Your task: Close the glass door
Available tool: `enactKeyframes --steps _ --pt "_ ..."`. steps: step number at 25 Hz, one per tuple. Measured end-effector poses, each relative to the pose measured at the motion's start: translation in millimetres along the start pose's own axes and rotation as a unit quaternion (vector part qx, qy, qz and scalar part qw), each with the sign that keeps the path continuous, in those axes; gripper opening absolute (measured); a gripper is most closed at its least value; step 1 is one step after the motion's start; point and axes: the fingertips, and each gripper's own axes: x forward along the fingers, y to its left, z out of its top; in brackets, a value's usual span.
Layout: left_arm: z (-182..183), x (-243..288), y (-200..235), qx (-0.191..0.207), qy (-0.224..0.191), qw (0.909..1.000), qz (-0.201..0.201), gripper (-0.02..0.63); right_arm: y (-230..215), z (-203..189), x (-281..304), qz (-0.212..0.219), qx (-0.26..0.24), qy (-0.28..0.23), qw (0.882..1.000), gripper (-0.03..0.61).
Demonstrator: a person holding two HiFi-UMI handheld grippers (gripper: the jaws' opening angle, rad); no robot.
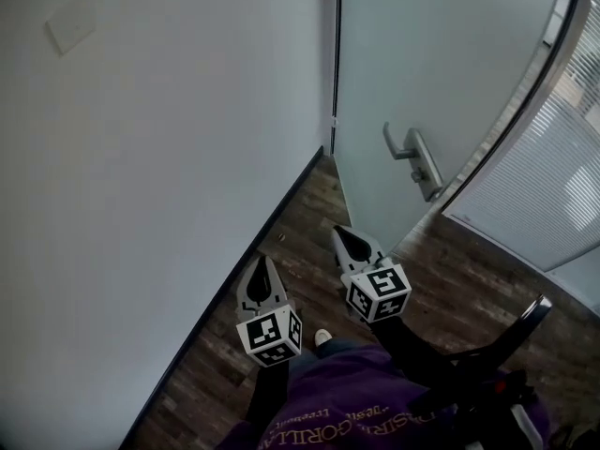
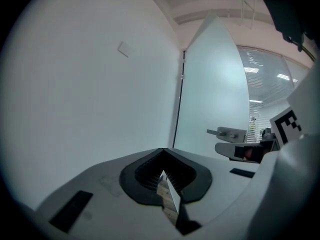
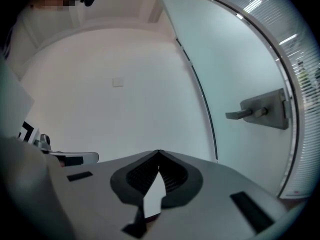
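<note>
Only the head view shows the dark wooden plank floor (image 1: pixel 291 232); the gripper views look level at the white wall (image 3: pixel 125 114). The frosted glass door (image 1: pixel 422 54) with its grey metal lever handle (image 1: pixel 412 157) stands ahead-right of the left gripper (image 1: pixel 262 262) and right gripper (image 1: pixel 339 233), untouched. Both jaw pairs meet, empty.

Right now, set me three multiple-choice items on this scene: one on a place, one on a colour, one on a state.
1. The door handle sits: A on a drawer; B on the glass door, beyond the right gripper; C on a cabinet.
2. The floor is: A dark wood; B white tile; C green carpet.
3. The jaws of the left gripper are: A wide apart; B shut on the handle; C shut, empty.
B: the lever is mounted on the door's pane. A: brown planks show. C: its view shows them together, nothing between.
</note>
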Motion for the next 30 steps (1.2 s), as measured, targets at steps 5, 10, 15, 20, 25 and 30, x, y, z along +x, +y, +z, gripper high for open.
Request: enactKeyframes --steps 5,10,15,20,25,30 --pt "-1.3 10.3 -31.7 0.007 0.010 0.9991 -0.040 0.000 -29.9 -4.7 -23.0 -0.044 0.000 0.002 0.999 -0.003" --pt "-2.8 20.5 -52.0 0.015 0.020 0.9971 -0.073 0.000 -48.0 -5.2 -38.3 -0.079 0.008 0.001 0.997 -0.003" --pt "-7.5 42.9 -75.8 0.024 0.033 0.9922 -0.118 0.000 -70.4 -3.5 -47.1 -0.117 0.023 -0.011 0.993 -0.003" --pt "-9.7 71.5 -101.2 0.037 0.046 0.9833 -0.172 0.000 -94.2 1.6 -50.1 -0.158 0.029 -0.021 0.987 -0.003" --pt "-4.0 107.2 -139.9 0.060 0.046 0.9645 -0.253 0.000 -127.3 8.0 -65.1 -0.239 0.037 -0.028 0.970 -0.003" --pt "7.7 134.9 -169.6 0.079 0.036 0.9453 -0.314 0.000 -144.3 15.8 -76.0 -0.296 0.043 -0.043 0.953 -0.003"
